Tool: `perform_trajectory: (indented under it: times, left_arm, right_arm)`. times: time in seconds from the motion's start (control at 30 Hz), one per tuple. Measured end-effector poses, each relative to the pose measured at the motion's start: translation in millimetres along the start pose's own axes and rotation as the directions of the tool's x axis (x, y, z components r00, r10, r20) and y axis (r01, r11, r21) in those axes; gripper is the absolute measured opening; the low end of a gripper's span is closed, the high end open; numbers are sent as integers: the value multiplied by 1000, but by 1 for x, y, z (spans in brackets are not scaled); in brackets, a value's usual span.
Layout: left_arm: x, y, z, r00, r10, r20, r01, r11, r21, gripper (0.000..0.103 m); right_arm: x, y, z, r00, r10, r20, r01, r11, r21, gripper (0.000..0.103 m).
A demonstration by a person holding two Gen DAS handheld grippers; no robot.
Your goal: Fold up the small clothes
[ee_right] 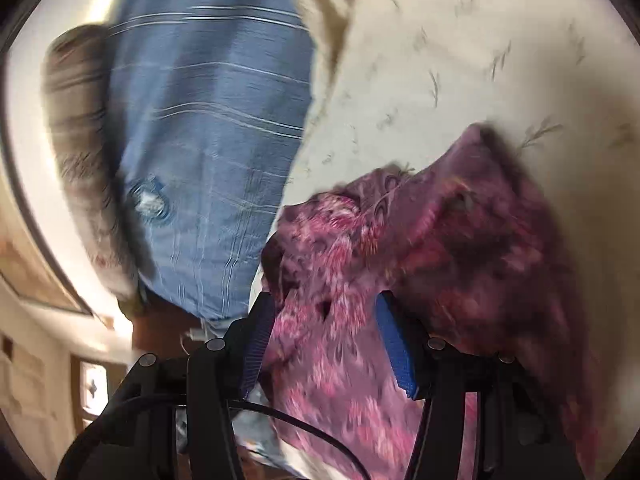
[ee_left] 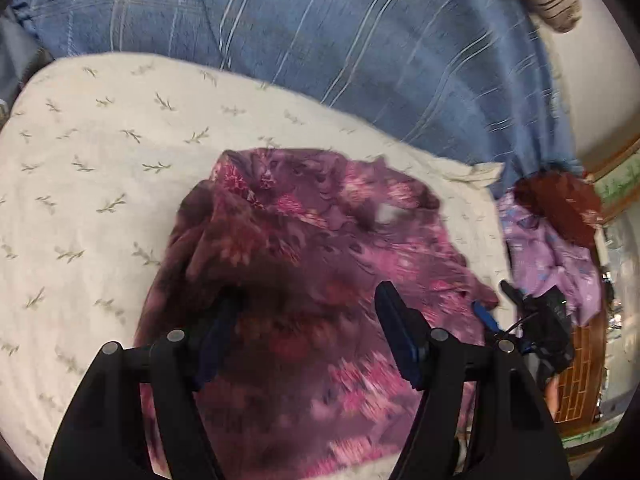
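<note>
Both your left tool [ee_left: 308, 336] and right tool [ee_right: 322, 340] stand spread over the purple garment [ee_left: 304, 248], crumpled on the bed [ee_left: 80, 152], ready to pinch an edge.

Garment [ee_left: 320, 248] between left claw [ee_left: 308, 312] fingers: thin matt printed cloth, crumpled. Sheet [ee_left: 100, 168] beneath: matt woven cotton-like cloth, sprig print. Blue cloth [ee_left: 320, 32] beyond claw: coarse-weave, striped. Claw pads [ee_right: 396, 344]: ribbed blue, rubber-like; arms matt black plastic.

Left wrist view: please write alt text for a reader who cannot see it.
A crumpled purple floral garment lies on a cream sheet with a leaf print, and the left gripper hangs over it with its jaws wide open. Beyond lies a blue striped cover; at the right are a lilac garment and the right gripper.
</note>
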State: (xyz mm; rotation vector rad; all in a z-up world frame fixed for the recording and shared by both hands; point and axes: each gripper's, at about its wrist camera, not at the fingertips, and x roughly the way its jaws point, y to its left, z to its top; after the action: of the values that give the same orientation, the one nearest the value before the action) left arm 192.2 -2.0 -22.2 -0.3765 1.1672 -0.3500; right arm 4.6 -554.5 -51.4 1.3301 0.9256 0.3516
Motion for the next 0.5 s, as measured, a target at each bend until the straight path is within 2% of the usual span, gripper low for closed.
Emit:
perform_trajectory:
  times: [0.1,0.2,0.23,0.27,0.3,0.33,0.37,0.4,0.47,0.5]
  left_arm:
    - [26,1,9,998,47,-43,-47,999,-1,69]
    - [34,-3,21,995,97,-14,-97,995,10,69]
    - [34,-4,23,995,99,-6,-99,995,9,68]
    - [34,-4,26,995,100,2,-100,995,7,58]
    - [34,-6,28,993,114,7,-114,993,12,49]
    - [35,-7,30,993,121,8,-121,992,18,27]
    - [36,-6,32,992,128,3,-128,991,23,20]
    - [38,-6,34,991,131,-3,-131,991,19,20]
    - [36,2,36,995,97,-4,-97,995,-27,20]
    - [35,7,38,997,77,-12,-77,996,-38,20]
  right_arm:
    - [25,-7,19,1000,-11,-7,12,998,55,53]
    - [37,-1,28,999,-33,22,32,998,55,54]
    - [40,0,31,998,-57,25,56,997,49,49]
    - [44,0,32,997,-81,19,80,996,49,44]
    - [47,-1,33,995,-97,12,96,994,50,32]
    - [51,-3,36,994,-108,6,107,993,47,20]
    - [58,1,39,994,-112,4,112,993,40,15]
    - [61,4,41,993,-117,6,117,993,32,10]
    - [61,17,38,994,-108,24,108,994,-2,10]
    - [65,32,35,994,-105,30,106,992,-64,14]
